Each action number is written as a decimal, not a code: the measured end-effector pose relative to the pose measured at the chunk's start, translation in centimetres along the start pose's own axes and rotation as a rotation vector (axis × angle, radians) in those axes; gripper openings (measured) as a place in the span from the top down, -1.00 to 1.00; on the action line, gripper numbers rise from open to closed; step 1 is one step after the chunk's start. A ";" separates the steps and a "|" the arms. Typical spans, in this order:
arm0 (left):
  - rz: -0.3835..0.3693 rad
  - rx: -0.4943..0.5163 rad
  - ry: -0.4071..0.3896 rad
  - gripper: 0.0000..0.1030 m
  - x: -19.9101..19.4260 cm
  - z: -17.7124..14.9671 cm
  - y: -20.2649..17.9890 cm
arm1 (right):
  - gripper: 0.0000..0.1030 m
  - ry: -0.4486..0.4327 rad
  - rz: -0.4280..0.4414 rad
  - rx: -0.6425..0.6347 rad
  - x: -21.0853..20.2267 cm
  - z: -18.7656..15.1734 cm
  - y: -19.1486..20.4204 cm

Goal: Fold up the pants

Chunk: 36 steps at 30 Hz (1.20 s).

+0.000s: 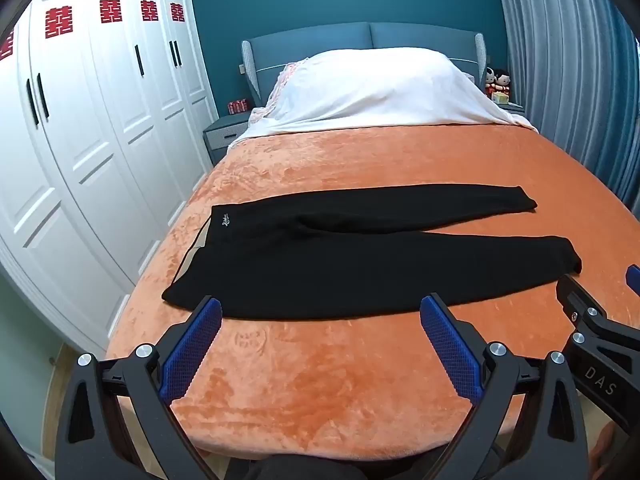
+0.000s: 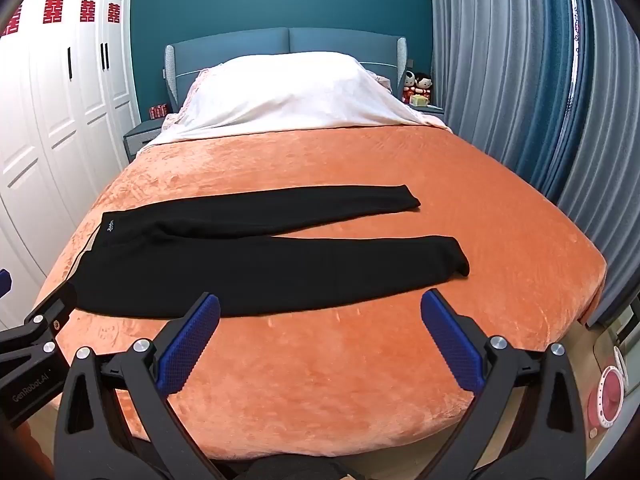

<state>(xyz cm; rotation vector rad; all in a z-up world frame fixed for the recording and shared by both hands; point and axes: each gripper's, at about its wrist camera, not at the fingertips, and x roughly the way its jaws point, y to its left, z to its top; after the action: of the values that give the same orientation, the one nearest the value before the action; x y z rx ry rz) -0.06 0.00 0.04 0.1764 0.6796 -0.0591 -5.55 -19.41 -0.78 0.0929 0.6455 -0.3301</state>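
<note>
Black pants lie flat and spread out across the orange blanket on the bed, waistband at the left, both legs running to the right and slightly apart. My left gripper hangs open above the bed's near part, its blue pads just short of the pants' near edge by the waist end. My right gripper is open too, near the nearer leg's lower edge. Neither touches the cloth. Each gripper shows at the other view's edge.
A white duvet covers the bed's head end before a blue headboard. White wardrobes stand close along the left side. Grey-blue curtains hang at the right. Nightstands flank the headboard; dolls sit on the right one.
</note>
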 end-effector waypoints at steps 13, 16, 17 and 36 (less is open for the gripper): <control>0.002 0.013 0.027 -0.90 0.7 -0.3 -0.1 | -0.91 0.007 0.005 -0.005 -0.1 0.2 0.4; -0.003 0.007 0.031 -0.90 0.7 -0.4 0.0 | -0.91 0.006 0.011 -0.007 0.0 0.1 0.4; -0.001 0.005 0.031 -0.90 0.7 -0.4 0.1 | -0.91 0.007 0.013 -0.007 0.1 0.1 0.4; -0.009 0.003 0.040 -0.90 0.6 -0.6 0.2 | -0.91 0.002 0.014 -0.008 -0.2 0.0 0.4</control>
<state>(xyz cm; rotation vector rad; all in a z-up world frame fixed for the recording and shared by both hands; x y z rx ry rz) 0.09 0.34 -0.73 0.1778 0.7205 -0.0652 -5.55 -18.99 -0.64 0.0907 0.6479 -0.3139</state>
